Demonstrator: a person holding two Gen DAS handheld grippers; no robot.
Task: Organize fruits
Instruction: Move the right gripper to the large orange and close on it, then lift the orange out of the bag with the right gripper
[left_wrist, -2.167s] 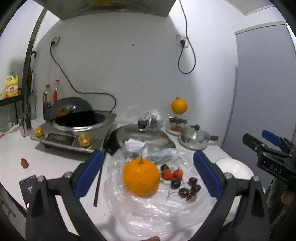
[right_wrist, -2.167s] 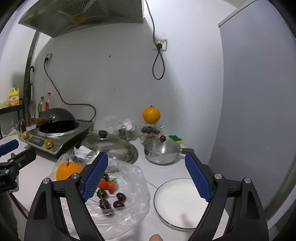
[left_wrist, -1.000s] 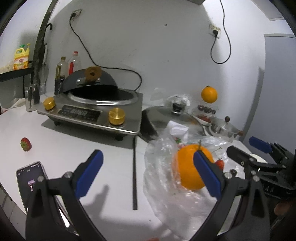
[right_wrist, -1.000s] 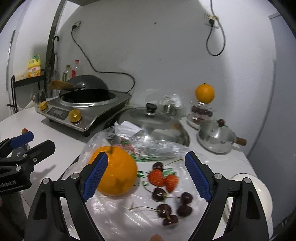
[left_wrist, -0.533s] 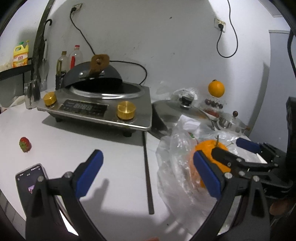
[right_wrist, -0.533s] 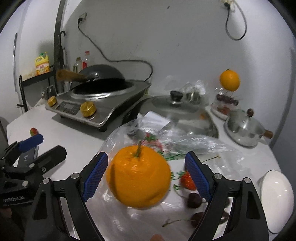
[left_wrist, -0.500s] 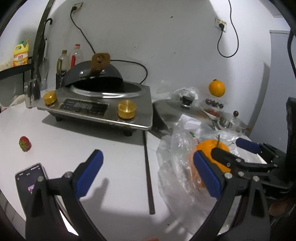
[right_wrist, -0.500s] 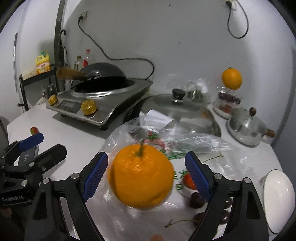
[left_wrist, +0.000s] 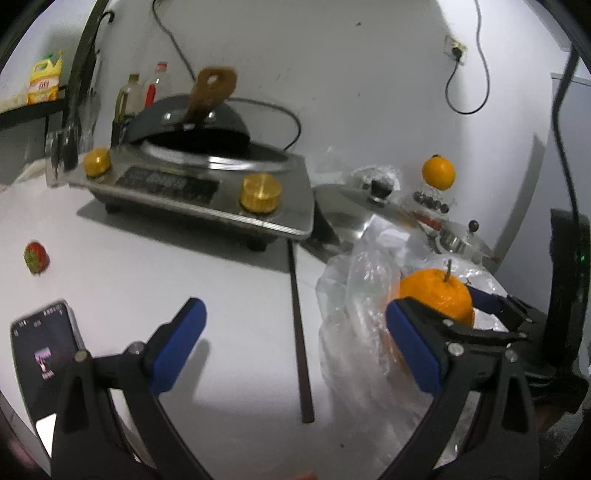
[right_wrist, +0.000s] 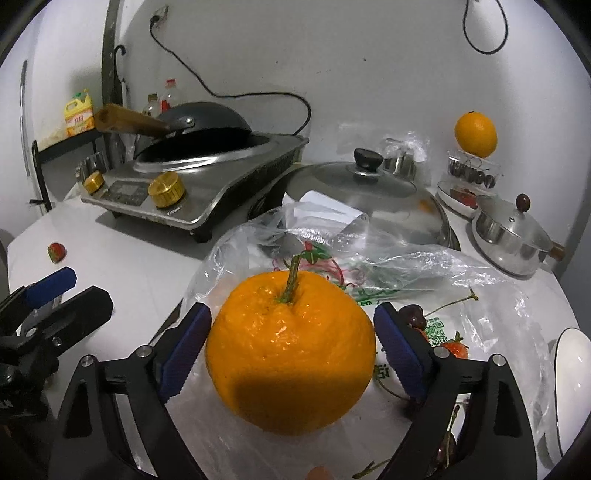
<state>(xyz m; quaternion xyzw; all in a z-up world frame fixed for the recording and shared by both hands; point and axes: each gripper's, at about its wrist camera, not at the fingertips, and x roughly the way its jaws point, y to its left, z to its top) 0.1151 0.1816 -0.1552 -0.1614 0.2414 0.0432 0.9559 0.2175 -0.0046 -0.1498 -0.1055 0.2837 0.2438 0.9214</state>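
Now the right gripper (right_wrist: 291, 343) is opening around the big orange (right_wrist: 290, 350) on the plastic bag (right_wrist: 461, 280); the left gripper (left_wrist: 295, 347) stands apart, empty, above the tabletop (left_wrist: 147, 273).

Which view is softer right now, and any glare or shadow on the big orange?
Left wrist view: softer, with motion smear on the stove and the loose strawberry; heavy fisheye bending at the edges. Right wrist view: sharper; the orange shows small highlights on top and a hard dark shadow across its lower front; glare streaks on the plastic bag.
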